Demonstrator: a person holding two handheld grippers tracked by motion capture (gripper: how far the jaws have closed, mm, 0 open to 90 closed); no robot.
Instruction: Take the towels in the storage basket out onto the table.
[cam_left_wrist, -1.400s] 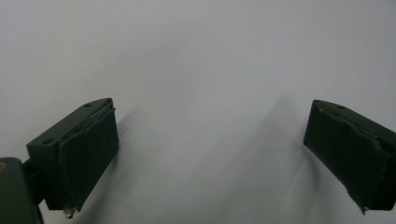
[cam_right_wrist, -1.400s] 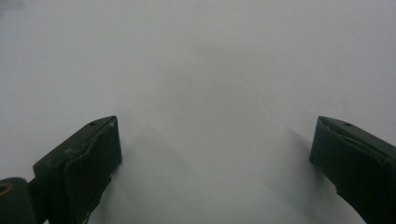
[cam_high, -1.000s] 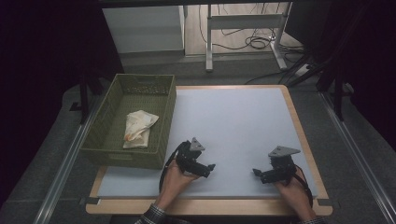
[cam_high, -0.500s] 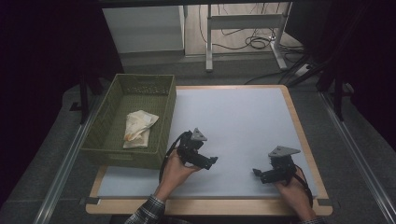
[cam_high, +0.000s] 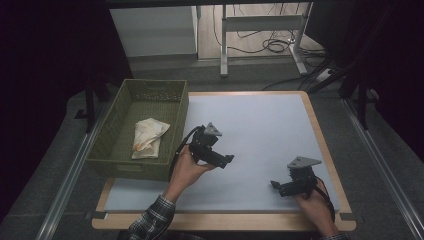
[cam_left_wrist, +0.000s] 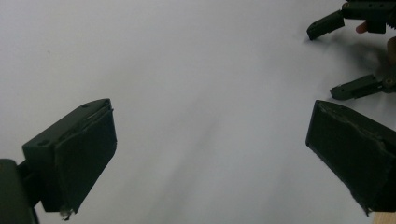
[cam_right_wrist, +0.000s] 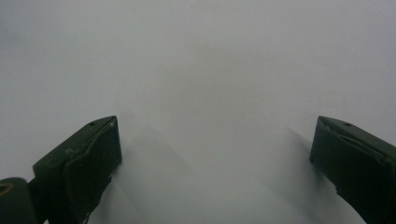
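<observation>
High view: cloth (cam_high: 148, 136) lies already in green basket (cam_high: 114, 150) at table's left, so I judge work nearly done, w/ left gripper (cam_high: 228, 159) and right gripper (cam_high: 274, 184) both spread wide, empty, over white mat (cam_high: 270, 125)

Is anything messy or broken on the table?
Nothing looks broken or spilled. The cloth lies crumpled in the green basket, which is the only untidy thing. Both the left gripper and the right gripper are open and hold nothing.
</observation>
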